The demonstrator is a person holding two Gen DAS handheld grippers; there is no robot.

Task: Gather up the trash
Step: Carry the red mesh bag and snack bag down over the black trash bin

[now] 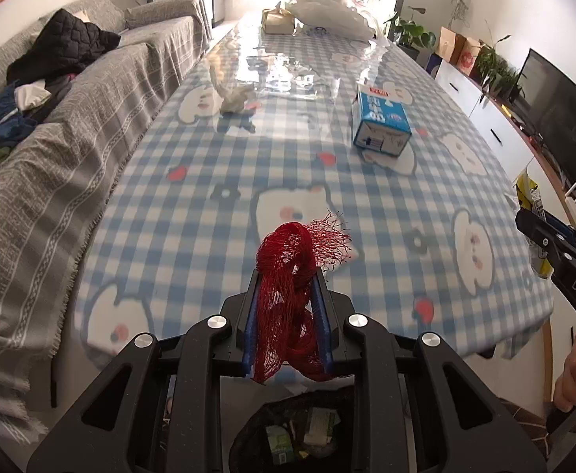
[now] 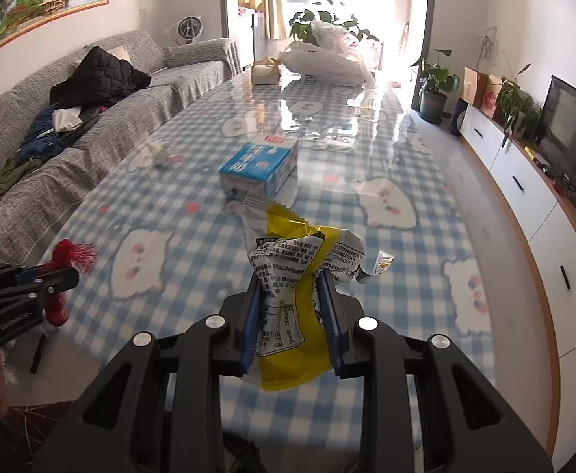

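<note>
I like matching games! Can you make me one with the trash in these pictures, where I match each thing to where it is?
Things:
1. red mesh net
2. yellow wrapper
3. blue and white carton
4. crumpled tissue

Places:
A. lying on the table, on the side nearer the sofa
B. pinched in the right gripper
C. lying on the table, on the side nearer the TV
D. pinched in the left gripper

Pairs: 1-D, 2-B, 3-C, 4-A
</note>
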